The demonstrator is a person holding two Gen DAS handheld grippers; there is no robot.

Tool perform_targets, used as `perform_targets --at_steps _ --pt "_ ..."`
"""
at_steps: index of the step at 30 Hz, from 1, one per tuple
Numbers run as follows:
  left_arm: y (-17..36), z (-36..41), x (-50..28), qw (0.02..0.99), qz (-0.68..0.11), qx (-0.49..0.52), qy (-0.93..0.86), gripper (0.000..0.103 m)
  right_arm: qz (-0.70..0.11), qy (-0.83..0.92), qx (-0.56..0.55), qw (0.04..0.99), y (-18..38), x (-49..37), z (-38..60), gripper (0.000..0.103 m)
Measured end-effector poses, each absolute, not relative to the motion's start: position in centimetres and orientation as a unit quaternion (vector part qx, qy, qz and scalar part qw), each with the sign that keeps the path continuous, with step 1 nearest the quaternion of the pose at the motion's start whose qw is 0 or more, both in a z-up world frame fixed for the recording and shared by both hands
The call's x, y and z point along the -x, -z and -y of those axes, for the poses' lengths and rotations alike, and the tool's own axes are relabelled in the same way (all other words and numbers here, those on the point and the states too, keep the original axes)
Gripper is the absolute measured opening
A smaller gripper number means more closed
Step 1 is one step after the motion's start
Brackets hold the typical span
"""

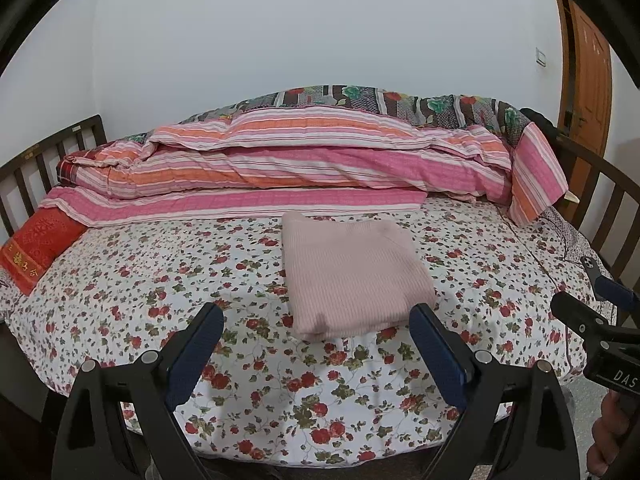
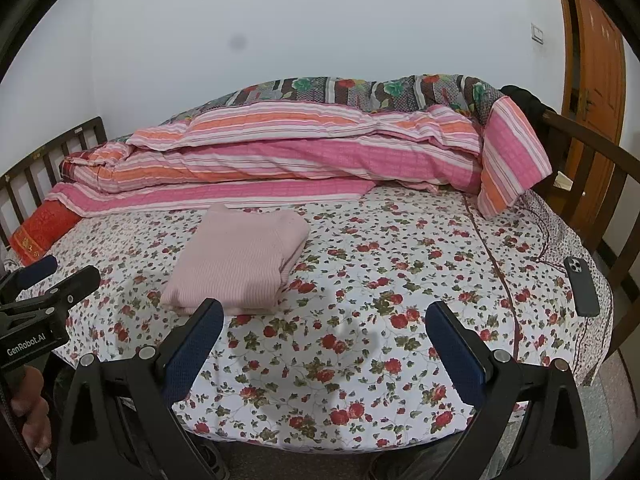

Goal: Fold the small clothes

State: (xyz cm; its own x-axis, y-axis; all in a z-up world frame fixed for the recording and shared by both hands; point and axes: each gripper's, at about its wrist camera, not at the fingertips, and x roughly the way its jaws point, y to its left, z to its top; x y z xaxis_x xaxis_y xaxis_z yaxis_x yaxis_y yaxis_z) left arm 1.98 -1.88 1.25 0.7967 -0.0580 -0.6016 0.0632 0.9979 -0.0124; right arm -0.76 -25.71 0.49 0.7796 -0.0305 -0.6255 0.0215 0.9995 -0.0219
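Observation:
A pale pink knit garment (image 1: 352,276) lies folded into a neat rectangle on the floral bedsheet (image 1: 160,280). It also shows in the right wrist view (image 2: 236,260), left of centre. My left gripper (image 1: 318,316) is open and empty, held above the sheet just in front of the garment's near edge. My right gripper (image 2: 324,312) is open and empty, held above bare sheet to the right of the garment. Each gripper shows at the edge of the other's view, the right one (image 1: 592,300) and the left one (image 2: 60,276).
A rolled pink striped quilt (image 1: 300,168) lies along the far side of the bed. A red pillow (image 1: 36,248) sits at the left. A phone (image 2: 582,286) lies near the bed's right edge. Dark wooden rails (image 2: 592,148) bound both ends. A wooden door (image 2: 596,60) stands at the right.

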Motion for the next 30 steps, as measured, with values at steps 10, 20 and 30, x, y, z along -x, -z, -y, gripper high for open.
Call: perform_targets --at_steps 10,20,30 --pt "-1.36 1.98 -2.01 0.948 -0.317 -0.006 0.03 0.094 -0.332 0.014 0.006 0.943 -0.47 0.76 25.72 0.099" --pt "-1.45 2.01 -1.97 0.948 -0.318 -0.006 0.03 0.094 -0.331 0.012 0.005 0.943 -0.48 0.69 25.81 0.099" --pt "-1.5 1.97 -2.06 0.947 -0.319 -0.006 0.029 0.094 -0.331 0.01 0.003 0.943 -0.48 0.61 25.53 0.099"
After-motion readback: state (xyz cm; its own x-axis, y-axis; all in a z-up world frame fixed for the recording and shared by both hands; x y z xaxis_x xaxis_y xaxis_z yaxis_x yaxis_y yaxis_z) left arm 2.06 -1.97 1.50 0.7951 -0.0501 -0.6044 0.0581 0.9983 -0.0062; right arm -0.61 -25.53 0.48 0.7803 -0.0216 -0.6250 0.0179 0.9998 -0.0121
